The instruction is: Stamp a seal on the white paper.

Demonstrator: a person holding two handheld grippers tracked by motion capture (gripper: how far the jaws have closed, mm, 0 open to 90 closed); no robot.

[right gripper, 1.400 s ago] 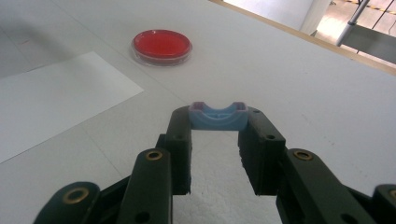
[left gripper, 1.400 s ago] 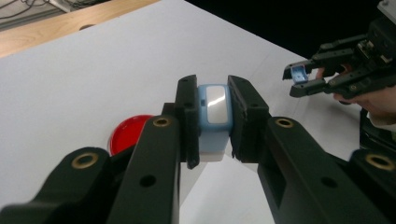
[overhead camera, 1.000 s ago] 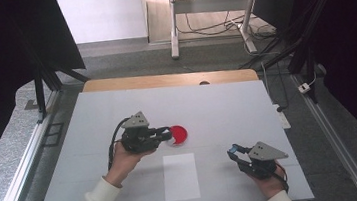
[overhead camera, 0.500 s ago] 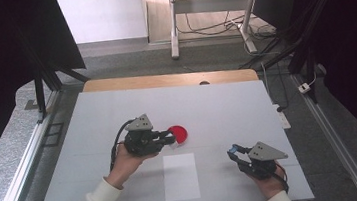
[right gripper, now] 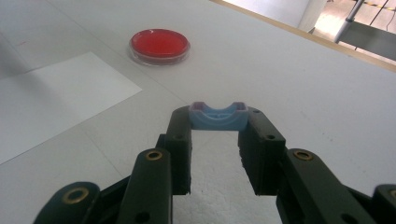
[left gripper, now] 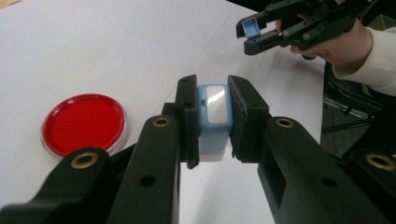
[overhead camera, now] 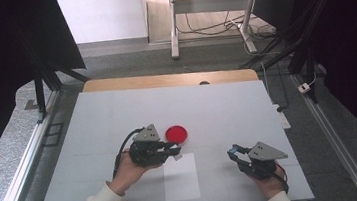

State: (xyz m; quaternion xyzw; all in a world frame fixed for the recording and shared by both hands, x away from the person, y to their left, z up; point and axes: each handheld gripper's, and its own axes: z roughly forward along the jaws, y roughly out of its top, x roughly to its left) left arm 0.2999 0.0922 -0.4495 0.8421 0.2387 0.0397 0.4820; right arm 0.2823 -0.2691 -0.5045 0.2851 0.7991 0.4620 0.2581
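Note:
My left gripper (overhead camera: 174,151) (left gripper: 215,101) is shut on a small light-blue and white block (left gripper: 215,109) with a shiny face, held just above the table near the top of a white paper sheet (overhead camera: 180,178). A round red dish (overhead camera: 176,134) (left gripper: 84,122) (right gripper: 159,44) lies just beyond it. My right gripper (overhead camera: 234,153) (right gripper: 218,117) is shut on a small blue U-shaped piece (right gripper: 218,116) (overhead camera: 233,150) to the right of the sheet. The left gripper view also shows the right gripper (left gripper: 254,33) with that blue piece (left gripper: 251,28) at its tip.
The grey-white table top (overhead camera: 117,112) has a wooden strip (overhead camera: 164,80) along its far edge. Metal rails run down both sides, and a power strip (overhead camera: 281,116) lies off the right edge. The white sheet (right gripper: 51,100) lies flat near the front edge.
My left gripper has drifted slightly toward the front edge with the block still in it. The right gripper and the red dish have stayed where they were.

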